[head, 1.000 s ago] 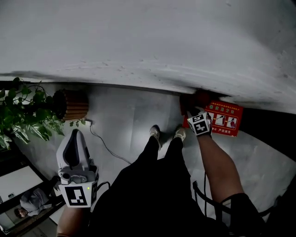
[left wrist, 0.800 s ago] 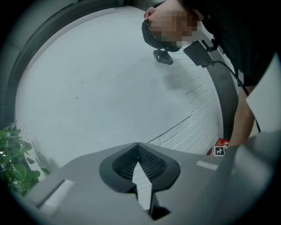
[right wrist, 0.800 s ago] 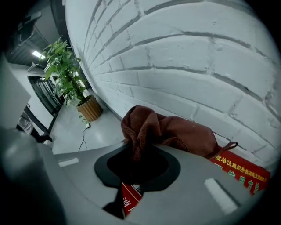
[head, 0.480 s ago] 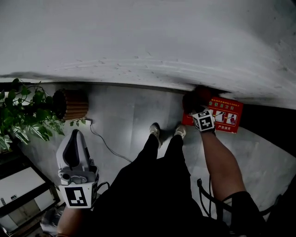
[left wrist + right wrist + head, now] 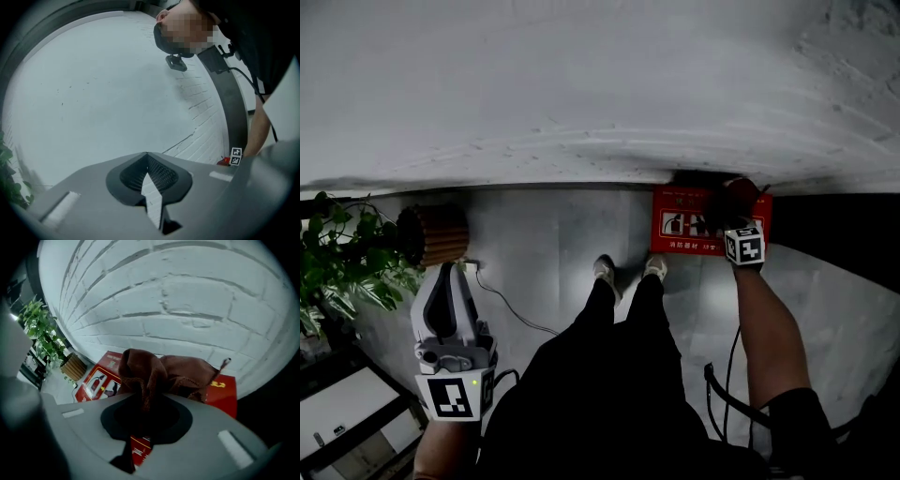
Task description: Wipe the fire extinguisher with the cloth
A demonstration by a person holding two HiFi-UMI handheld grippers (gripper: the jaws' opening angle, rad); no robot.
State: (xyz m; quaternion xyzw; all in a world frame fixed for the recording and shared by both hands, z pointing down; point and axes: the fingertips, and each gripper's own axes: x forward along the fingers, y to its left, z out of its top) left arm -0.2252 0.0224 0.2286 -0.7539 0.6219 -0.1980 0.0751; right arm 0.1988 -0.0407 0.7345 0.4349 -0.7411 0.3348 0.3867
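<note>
The red fire extinguisher box (image 5: 689, 221) stood on the floor against the foot of the white brick wall (image 5: 187, 296), just ahead of my shoes (image 5: 605, 270) and off to my right. My right gripper view showed what the head view could not: the brown cloth (image 5: 164, 370) was bunched and pinched between the jaws of my right gripper (image 5: 145, 411), which were nearly together on it, its folds hanging over the top of the box. From my head the cloth (image 5: 739, 201) was only a dark lump at the box's upper right corner, above the marker cube. The pictures of extinguishers on the box's front read more clearly in the right gripper view. My left gripper (image 5: 149, 187) was well apart from all this, held out level at my left side, its jaw tips meeting with nothing between them; its view gave mostly bare wall. Farther left stood a leafy plant (image 5: 342, 262) and a ribbed pot (image 5: 441, 234), with a cable (image 5: 511, 305) trailing over the floor.
</note>
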